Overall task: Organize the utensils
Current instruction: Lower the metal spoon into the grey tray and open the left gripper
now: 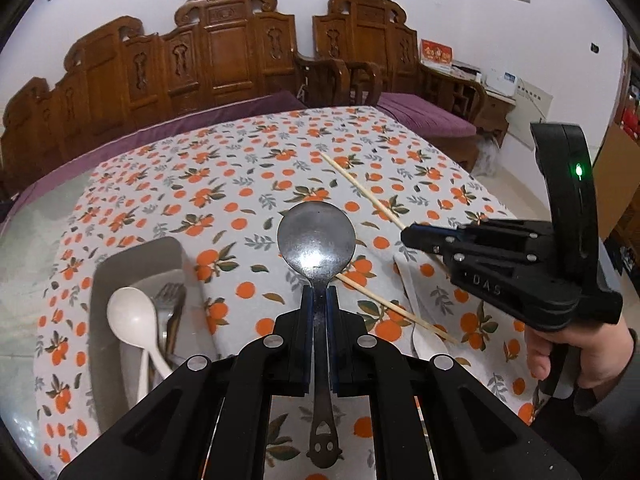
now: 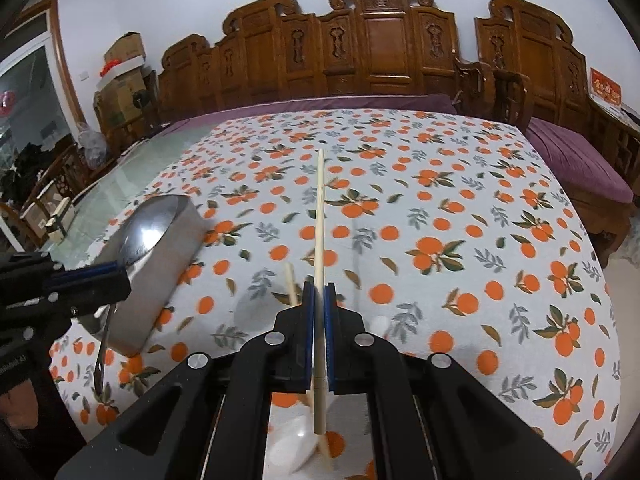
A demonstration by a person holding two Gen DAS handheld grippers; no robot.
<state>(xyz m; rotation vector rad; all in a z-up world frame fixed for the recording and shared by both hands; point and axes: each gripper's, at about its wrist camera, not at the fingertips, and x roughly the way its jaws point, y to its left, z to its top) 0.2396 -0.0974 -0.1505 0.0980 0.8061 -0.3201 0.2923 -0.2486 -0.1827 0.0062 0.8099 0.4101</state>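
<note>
My left gripper (image 1: 319, 294) is shut on the neck of a metal spoon (image 1: 316, 238), held off the table with its bowl pointing away. From the right wrist view, that left gripper (image 2: 118, 278) and the metal spoon (image 2: 140, 236) hang in front of a grey tray (image 2: 160, 292). My right gripper (image 2: 319, 292) is shut on a wooden chopstick (image 2: 320, 216) that points forward. In the left wrist view the right gripper (image 1: 408, 236) grips the chopstick (image 1: 360, 184) at its near end. A second chopstick (image 1: 396, 312) lies on the cloth.
The grey tray (image 1: 120, 264) at the left holds a white spoon (image 1: 132, 316) and forks (image 1: 172, 300). Another white spoon (image 2: 296, 448) lies on the orange-print tablecloth (image 2: 440, 200) under my right gripper. Carved wooden benches with purple cushions stand beyond the table.
</note>
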